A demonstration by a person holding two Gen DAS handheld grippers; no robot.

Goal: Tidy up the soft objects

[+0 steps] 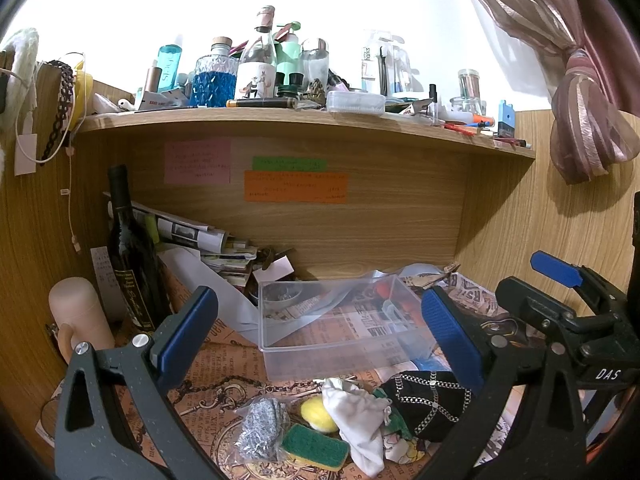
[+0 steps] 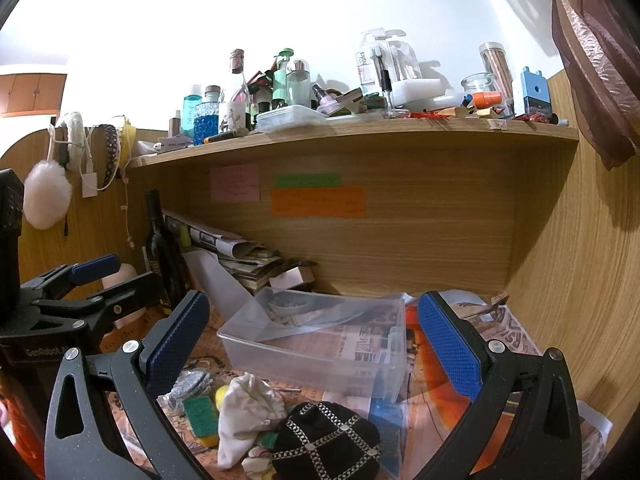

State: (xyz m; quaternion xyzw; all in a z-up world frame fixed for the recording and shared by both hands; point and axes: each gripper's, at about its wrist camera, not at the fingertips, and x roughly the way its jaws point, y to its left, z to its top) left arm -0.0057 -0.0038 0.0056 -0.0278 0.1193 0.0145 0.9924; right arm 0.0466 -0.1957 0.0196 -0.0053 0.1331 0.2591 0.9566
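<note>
We held the left gripper [image 1: 316,328] with its jaws spread wide and nothing between them, hovering above the desk's newspaper-print cover [image 1: 224,364]. The right gripper [image 2: 312,344] was spread just as wide, also holding nothing, and sat just to the right of the left one.

The soft things lay in a loose heap at the near edge of the cover — a white cloth pouch [image 2: 246,412] in the middle, a black pouch with a silver chain pattern [image 2: 326,440] touching its right side, a yellow-and-green sponge [image 1: 316,446] and a yellow puff [image 1: 316,412] on its left, and a bagged steel scourer [image 1: 262,420] furthest left.

Just behind the heap stood a clear plastic box [image 1: 280,354], open on top, with none of the soft items inside it. A dark wine bottle [image 1: 130,256] stood upright at the back left, beside stacked papers [image 1: 192,232].
</note>
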